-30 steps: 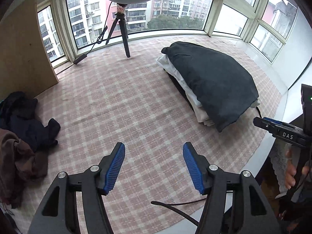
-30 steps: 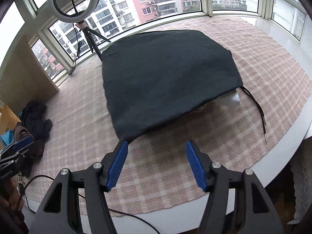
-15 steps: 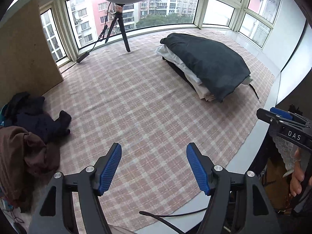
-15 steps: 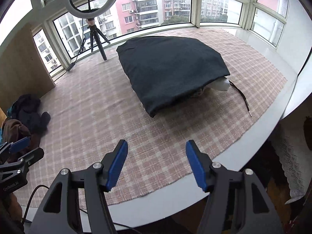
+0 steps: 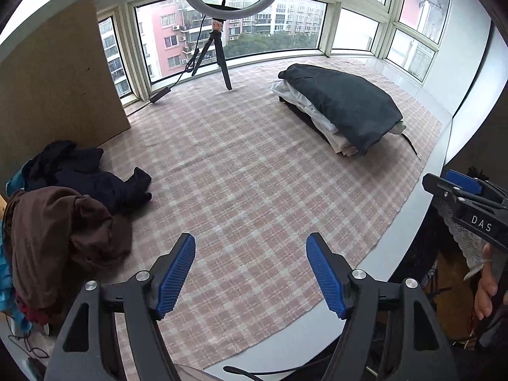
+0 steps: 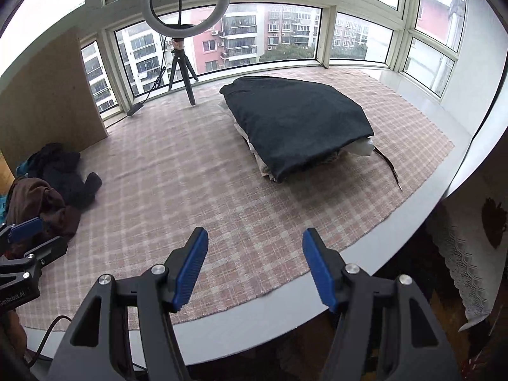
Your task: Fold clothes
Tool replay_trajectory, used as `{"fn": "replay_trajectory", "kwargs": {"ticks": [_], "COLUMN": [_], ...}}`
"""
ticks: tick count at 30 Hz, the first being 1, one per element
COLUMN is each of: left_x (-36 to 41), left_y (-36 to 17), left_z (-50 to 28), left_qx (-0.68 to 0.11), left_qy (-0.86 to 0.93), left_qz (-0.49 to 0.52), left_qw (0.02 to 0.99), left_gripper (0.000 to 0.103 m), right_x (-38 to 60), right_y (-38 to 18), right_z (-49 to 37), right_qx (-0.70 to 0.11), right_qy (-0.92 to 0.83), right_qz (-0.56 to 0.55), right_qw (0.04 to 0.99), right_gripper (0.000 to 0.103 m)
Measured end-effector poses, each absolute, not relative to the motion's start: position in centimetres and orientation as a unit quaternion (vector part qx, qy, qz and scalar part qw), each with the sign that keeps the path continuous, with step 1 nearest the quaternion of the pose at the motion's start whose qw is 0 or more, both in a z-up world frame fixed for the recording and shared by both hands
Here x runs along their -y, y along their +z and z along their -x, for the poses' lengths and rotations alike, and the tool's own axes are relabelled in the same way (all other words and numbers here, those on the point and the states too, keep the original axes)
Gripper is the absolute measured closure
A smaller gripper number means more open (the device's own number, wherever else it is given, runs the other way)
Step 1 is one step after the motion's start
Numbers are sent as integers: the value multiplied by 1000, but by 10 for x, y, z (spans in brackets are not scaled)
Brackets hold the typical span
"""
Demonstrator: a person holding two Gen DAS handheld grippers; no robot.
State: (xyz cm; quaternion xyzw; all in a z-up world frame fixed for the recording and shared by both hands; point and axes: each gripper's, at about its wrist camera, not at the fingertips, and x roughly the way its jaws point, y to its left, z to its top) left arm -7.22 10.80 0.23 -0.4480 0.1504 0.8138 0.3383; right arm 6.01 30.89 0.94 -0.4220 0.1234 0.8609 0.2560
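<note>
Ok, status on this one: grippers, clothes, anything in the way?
Left hand-held gripper opening, empty; right open, empty. Folded stack far right, unfolded pile left. Cloth between: nothing in the way.

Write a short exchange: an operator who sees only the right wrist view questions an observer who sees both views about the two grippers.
Operator: I see only part of the left gripper at my left edge. Is it carrying anything?
Observer: No. Its jaws are opening with nothing between them, above the checked cloth.
Operator: Who holds the right gripper?
Observer: A hand shows under its body, at the left wrist view's right edge.
</note>
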Motion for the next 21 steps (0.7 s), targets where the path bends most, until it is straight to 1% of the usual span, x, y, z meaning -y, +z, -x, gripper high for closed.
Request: {"fn": "replay_trajectory", "kwargs": {"ticks": [8,13,21], "left_x": [-96,-94,-94], "left_y": [5,8,13], "left_z": [67,67,67], "left_qx": [-144,-144,-143], "left_qy": [815,818,820], "left_qz": [443,439,422], "left_qw": [345,344,359], "left_gripper": [32,30,28], "right_x": [-291,-288,-288], "right_y": [13,13,12], "right_z": [-59,-56,-52], "right_qx": [-111,-105,-114], "right_qy": [865,866,865], "right_qz": [420,421,423], "right_qw": [250,250,243], "right_gripper": [42,42,42]}}
